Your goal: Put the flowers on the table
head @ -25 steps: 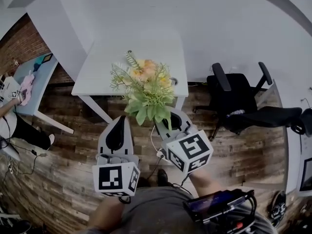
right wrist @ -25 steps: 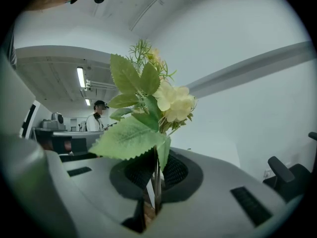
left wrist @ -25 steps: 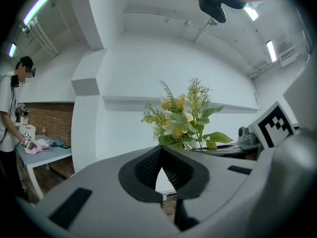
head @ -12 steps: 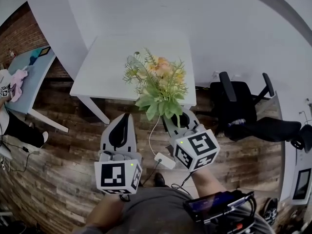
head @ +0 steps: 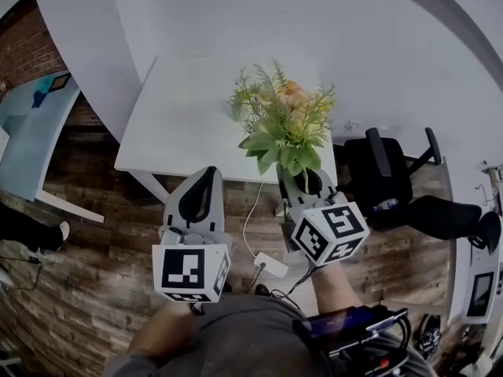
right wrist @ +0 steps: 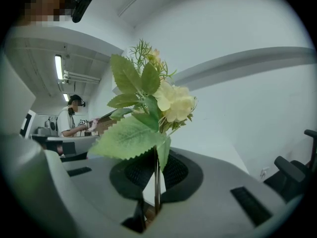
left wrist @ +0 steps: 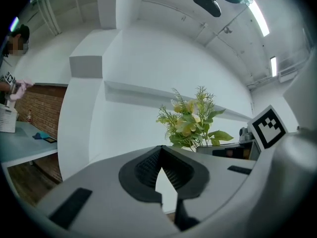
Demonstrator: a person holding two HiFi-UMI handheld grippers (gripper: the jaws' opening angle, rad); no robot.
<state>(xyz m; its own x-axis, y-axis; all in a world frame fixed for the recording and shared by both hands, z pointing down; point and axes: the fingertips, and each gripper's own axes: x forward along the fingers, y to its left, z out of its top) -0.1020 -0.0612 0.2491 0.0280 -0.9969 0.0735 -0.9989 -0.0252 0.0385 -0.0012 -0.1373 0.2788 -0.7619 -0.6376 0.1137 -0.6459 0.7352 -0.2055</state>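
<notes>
The bunch of flowers [head: 284,124], green leaves with pale yellow and orange blooms, stands upright over the front right part of the white table [head: 185,124]. My right gripper [head: 305,181] is shut on its thin stems, just before the table's front edge. In the right gripper view the stems run down between the dark pads of the right gripper [right wrist: 157,153], with the flowers [right wrist: 148,105] above. My left gripper [head: 209,174] hangs to the left, shut and empty. In the left gripper view the left gripper [left wrist: 161,148] has its tips together, and the flowers [left wrist: 190,125] show beyond.
A black office chair [head: 393,171] stands right of the table. A white power strip [head: 269,265] with its cable lies on the wooden floor near my feet. A light blue table [head: 31,128] and a brick wall are at the left. A person [right wrist: 72,120] stands far off.
I have stepped closer to the table. My right gripper has carried the flowers forward and to the right, over the table's front right part. The left gripper came along beside it.
</notes>
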